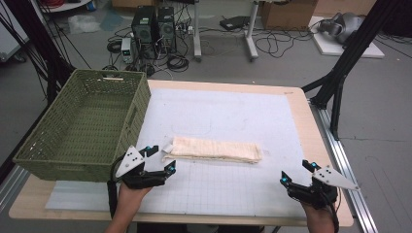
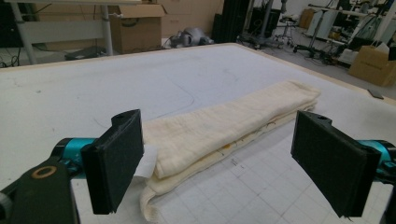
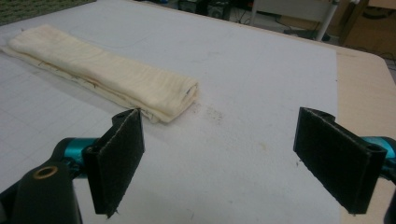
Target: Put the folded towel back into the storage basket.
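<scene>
folded cloth (image 1: 214, 150) at frame centre; left gripper (image 1: 162, 159) wide at its left end, right gripper (image 1: 296, 173) wide, lower right.

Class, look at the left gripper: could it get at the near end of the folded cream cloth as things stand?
Probably yes. The left gripper is open just short of the folded cloth, with bare mat between them.

Black gripper (image 1: 160, 159), teal joints, grey plate

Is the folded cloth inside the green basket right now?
No, the cloth lies on the white mat, to the right of the basket.
</scene>
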`<act>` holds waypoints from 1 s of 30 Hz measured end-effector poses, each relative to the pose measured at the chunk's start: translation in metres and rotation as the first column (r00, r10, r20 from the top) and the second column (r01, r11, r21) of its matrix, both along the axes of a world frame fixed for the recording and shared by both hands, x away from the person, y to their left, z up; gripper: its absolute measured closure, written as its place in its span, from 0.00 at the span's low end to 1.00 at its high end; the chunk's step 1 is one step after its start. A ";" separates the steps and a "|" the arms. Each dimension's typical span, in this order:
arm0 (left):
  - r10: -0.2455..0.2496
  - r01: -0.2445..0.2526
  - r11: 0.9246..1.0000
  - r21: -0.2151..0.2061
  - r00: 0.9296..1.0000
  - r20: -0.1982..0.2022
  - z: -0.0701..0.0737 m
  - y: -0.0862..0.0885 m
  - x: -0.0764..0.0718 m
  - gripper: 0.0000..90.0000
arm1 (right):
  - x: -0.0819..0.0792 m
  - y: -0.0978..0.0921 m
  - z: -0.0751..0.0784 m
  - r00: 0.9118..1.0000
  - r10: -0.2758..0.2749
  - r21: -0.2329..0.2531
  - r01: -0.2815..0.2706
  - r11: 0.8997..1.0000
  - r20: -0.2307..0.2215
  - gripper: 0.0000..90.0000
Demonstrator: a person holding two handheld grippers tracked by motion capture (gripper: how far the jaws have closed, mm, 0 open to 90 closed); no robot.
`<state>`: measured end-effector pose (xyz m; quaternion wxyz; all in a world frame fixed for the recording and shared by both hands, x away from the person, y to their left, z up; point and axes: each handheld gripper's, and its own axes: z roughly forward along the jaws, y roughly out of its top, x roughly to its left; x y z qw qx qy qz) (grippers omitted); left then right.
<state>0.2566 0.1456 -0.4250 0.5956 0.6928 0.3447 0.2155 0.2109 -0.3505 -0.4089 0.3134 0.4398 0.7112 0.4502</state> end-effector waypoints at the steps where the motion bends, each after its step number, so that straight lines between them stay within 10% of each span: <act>1: 0.000 0.000 1.000 0.000 1.000 0.000 0.000 0.000 0.000 0.19 | 0.000 0.000 0.000 1.000 0.000 -0.001 0.000 1.000 -0.003 0.17; 30: 0.016 -0.016 1.000 0.003 0.999 -0.035 0.001 -0.001 0.001 0.19 | 0.001 0.004 0.000 1.000 -0.021 0.011 0.021 1.000 0.015 0.17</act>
